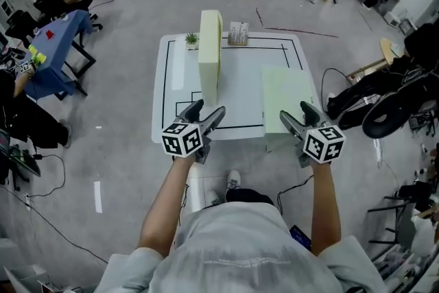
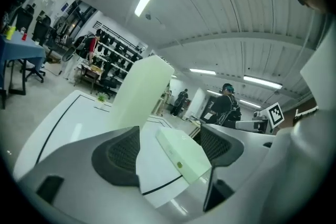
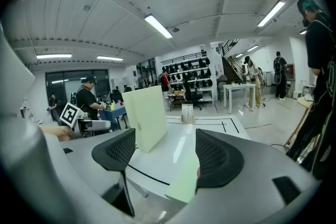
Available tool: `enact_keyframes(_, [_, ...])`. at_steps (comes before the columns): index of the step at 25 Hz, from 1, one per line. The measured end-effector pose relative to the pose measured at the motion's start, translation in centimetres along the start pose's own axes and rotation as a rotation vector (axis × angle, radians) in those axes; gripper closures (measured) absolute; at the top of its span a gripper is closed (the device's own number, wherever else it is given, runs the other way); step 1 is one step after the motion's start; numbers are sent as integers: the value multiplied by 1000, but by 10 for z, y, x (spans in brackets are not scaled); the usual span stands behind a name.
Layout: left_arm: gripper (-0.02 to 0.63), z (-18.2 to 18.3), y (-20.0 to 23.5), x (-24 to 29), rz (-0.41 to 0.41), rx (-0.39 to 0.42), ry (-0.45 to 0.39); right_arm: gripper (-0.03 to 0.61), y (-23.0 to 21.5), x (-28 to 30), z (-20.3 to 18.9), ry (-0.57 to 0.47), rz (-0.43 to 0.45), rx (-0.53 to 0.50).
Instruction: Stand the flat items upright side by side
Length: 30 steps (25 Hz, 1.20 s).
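Trouble here would most likely come from the upright box (image 1: 209, 55), standing on its narrow edge at the centre of the table (image 1: 171, 79). My left tool (image 1: 206, 113) hangs just below it in the head view, jaws spread with nothing in them, and a nudge from it could topple the box. The flat box (image 1: 288, 99) lies at the right of the table, its near end seemingly poking past the table's lower edge. A clumsy bite there could skid it or push it off. My right tool (image 1: 300, 116) is at that end, jaws apart, gripping nothing. Between the two boxes there is bare table, enough, I judge, to stand the second. The small plant (image 1: 191, 39) and card stand (image 1: 238, 33) sit at the top edge, well clear.
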<state>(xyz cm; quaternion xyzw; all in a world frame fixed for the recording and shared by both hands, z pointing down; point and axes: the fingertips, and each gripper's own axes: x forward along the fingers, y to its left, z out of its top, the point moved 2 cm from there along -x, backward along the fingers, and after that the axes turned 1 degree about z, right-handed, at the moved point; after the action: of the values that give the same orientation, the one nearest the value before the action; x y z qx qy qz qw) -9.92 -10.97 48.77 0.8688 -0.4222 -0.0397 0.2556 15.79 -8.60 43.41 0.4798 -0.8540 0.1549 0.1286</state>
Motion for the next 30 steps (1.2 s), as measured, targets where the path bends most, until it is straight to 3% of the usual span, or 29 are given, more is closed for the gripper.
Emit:
enact_keyframes(10, [241,-33,-69,56,-217,4,139,199,-50,-44,-29,52,-85,62])
enact_keyframes(15, [241,-51,-96,102,-254,41,217,199,-101,-47,-40,52,-85,112])
enact_keyframes(19, [241,-73,-113,146,-230,30,266,199,-147,-36,-60,77,-40,160])
enact_keyframes(26, [241,-101,-111,201,-79,-114,291,199,-229,-5,-80,125,81,241])
enact_keyframes(30, [241,-110,-105,218,-1,-169,309,199,-252,10,-88,162,169,300])
